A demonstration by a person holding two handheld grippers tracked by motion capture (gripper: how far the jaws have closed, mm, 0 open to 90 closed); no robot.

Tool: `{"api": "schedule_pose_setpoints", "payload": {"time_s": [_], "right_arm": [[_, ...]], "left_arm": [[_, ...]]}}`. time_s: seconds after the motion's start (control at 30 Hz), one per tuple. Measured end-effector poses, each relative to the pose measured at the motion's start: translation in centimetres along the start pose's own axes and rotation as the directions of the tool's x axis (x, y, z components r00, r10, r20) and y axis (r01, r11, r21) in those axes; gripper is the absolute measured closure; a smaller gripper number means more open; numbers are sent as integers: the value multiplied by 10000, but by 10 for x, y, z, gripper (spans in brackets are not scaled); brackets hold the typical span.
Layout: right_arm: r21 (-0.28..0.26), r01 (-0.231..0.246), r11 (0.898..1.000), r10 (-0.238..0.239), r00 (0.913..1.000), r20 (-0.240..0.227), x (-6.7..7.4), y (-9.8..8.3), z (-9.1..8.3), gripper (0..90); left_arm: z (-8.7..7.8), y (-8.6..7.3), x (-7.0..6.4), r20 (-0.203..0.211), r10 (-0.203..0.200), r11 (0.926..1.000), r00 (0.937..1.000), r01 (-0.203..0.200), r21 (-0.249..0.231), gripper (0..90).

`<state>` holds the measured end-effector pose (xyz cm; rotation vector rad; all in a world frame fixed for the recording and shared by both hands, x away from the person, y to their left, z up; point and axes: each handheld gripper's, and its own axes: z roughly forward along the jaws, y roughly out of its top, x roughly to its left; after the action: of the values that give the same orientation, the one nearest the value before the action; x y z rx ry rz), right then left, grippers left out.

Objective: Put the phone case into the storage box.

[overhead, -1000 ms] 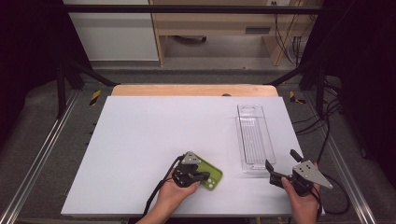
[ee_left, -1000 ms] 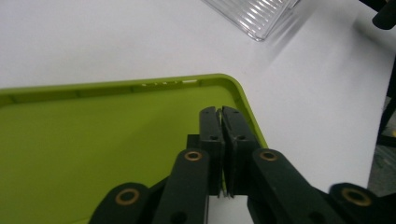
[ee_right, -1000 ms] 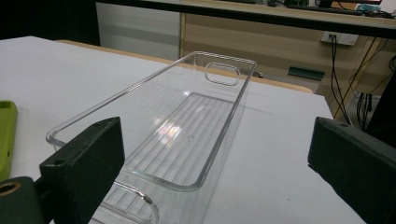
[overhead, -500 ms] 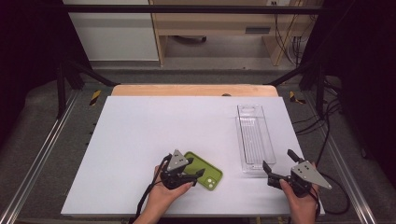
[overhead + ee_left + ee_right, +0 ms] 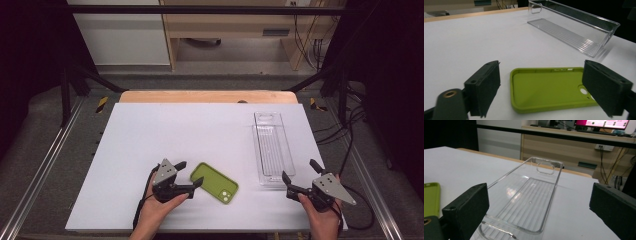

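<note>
- High view is showing the left gripper (image 5: 189, 176) sitting released just left of the green phone case (image 5: 214, 182), its jaws having just been opening and nothing pressing between them.
- Left gripper view: the phone case (image 5: 549, 88) is lying flat on the white table (image 5: 461, 45), open side up with the camera cutout toward the right jaw; both jaws are standing apart at its near corners, not touching it as far as I can tell.
- The right gripper (image 5: 298, 182) is hanging wide open too, gripping nothing, pointing at the near end of the clear plastic tray (image 5: 273, 150).
- Right gripper view: the tray (image 5: 529, 202) is lying straight ahead between the jaws, empty; the green edge of the phone case (image 5: 431, 197) is peeking in at the left.
- Step, my read: the case is being let go on the table, well short of the tray. Probably a re-grip or hand-over stage.
- Next move is calling for a clean pinch on one thin rim of the case, lifting without flexing it, then carrying it right and lining it up lengthwise with the narrow tray.
- Risk I'm expecting: soft case sliding on the smooth table as the jaws are closing.
</note>
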<state>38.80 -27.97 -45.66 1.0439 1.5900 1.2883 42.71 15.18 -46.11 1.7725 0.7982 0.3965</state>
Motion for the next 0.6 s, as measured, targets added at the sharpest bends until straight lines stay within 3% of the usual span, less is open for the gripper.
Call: {"api": "schedule_pose_setpoints", "payload": {"time_s": [0.07, 0.2, 0.33, 0.4, 0.43, 0.47, 0.5, 0.53, 0.6], "right_arm": [[-143, 60, 9999, -56, 9996, 292, 0, 3, -2, 24], [-232, 175, 9996, -171, 9997, 183, 2, 8, -4, 24], [-223, 403, 9989, -416, 9973, -601, 20, 25, -7, 31], [-54, 651, 9979, -652, 9899, -1262, 37, 33, -5, 36], [-54, 651, 9979, -652, 9899, -1262, 37, 33, -5, 36], [-10, 772, 9970, -763, 9835, -1640, 45, 36, -3, 55], [310, 1019, 9943, -913, 9650, -2457, 63, 42, 1, 43], [310, 1019, 9943, -913, 9650, -2457, 63, 42, 1, 43], [658, 1176, 9909, -915, 9456, -3120, 78, 45, 6, 46]], "left_arm": [[-10, -8, 6, -198, -100, 9994, 9998, 93, -342, 94], [-21, -15, 14, -550, -133, 9980, 9984, 99, -617, 64], [-37, -18, 32, -936, -246, 9940, 9953, 144, -1084, 45], [-39, -19, 36, -1025, -193, 9935, 9945, 75, -1140, 44], [-41, -19, 37, -1110, -73, 9935, 9938, -54, -1134, 44], [-43, -19, 39, -1196, 63, 9938, 9928, -195, -1096, 43], [-46, -22, 40, -1420, 158, 9927, 9897, -326, -1163, 43], [-46, -22, 40, -1420, 158, 9927, 9897, -326, -1163, 43], [-48, -25, 41, -1506, 496, 9923, 9873, -658, -1050, 39]]}}
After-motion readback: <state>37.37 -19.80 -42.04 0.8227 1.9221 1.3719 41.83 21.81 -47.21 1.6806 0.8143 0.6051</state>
